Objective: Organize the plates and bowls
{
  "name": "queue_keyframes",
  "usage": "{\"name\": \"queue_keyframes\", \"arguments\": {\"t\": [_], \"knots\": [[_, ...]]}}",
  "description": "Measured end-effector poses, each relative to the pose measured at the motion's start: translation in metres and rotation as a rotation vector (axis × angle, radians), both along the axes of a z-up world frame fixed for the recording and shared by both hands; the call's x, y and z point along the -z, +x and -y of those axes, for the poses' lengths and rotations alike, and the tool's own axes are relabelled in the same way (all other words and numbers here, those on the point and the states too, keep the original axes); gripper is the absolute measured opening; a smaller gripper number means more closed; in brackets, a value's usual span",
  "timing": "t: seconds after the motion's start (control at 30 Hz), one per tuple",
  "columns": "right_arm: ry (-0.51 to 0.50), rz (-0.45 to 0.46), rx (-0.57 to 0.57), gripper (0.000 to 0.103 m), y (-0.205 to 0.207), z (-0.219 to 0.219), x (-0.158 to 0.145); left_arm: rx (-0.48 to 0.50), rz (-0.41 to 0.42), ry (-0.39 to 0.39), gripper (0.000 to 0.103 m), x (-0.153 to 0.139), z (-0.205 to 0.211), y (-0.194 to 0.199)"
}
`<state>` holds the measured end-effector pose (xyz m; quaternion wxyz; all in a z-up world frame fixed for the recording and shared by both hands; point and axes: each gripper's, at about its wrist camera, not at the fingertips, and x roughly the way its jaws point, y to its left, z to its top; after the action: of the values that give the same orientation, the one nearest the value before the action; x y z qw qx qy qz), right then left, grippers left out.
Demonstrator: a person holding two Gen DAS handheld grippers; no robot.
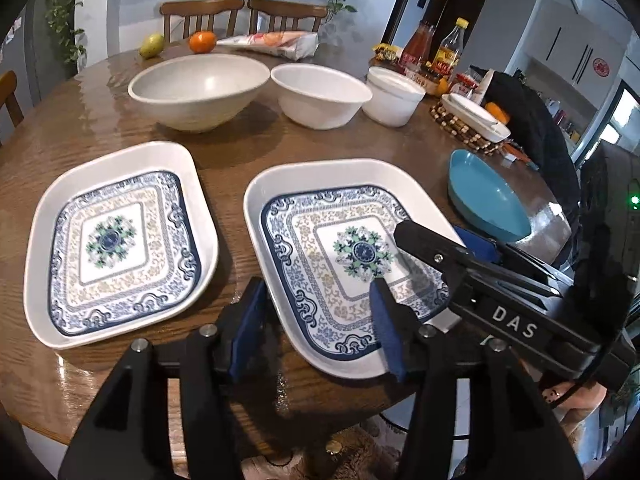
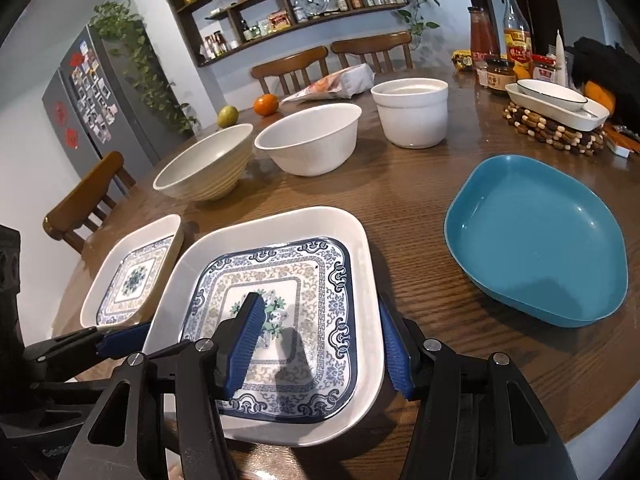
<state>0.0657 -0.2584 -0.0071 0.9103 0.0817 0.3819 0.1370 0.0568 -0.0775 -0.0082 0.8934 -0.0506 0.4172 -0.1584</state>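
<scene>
home dining kitchen, round brown wooden table (image 2: 420, 208), curved wooden wall shelf of spice jars (image 2: 288, 12), magnet-covered grey fridge (image 2: 92, 92), wooden chairs (image 2: 292, 68)

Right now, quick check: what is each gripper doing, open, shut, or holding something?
Left gripper: open, jaws straddling the near-left rim of the patterned plate, not pressing it.
Right gripper: jaws around the same plate's right rim; whether they press it cannot be told.

Round wooden surface (image 2: 420, 208), wooden chairs (image 2: 292, 66), curved wall shelf (image 2: 280, 20), grey fridge (image 2: 92, 92), trailing plants (image 2: 132, 52), pale blue walls (image 2: 168, 60).
</scene>
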Motion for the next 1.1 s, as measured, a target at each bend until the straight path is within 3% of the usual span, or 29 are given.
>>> {"name": "queue_keyframes", "arguments": {"t": [0.13,0.3,0.53,0.87,1.1], "knots": [[0.001,0.019,0.016,0.061,-0.003,0.001,-0.007,-0.022,0.036,-0.007,0.064,-0.008,-0.010,-0.008],[-0.002,0.046,0.045,0.072,-0.010,0.001,-0.016,-0.055,0.058,-0.035,0.072,-0.013,-0.029,-0.018],[-0.114,0.100,0.100,0.085,-0.022,-0.015,-0.023,-0.110,0.110,-0.127,0.084,-0.023,-0.063,-0.033],[-0.124,0.101,0.060,0.093,-0.033,-0.030,-0.022,-0.233,0.162,-0.172,0.086,-0.032,-0.107,-0.049],[-0.094,0.099,0.025,0.093,-0.033,-0.040,-0.023,-0.362,0.173,-0.134,0.086,-0.031,-0.135,-0.056]]}}
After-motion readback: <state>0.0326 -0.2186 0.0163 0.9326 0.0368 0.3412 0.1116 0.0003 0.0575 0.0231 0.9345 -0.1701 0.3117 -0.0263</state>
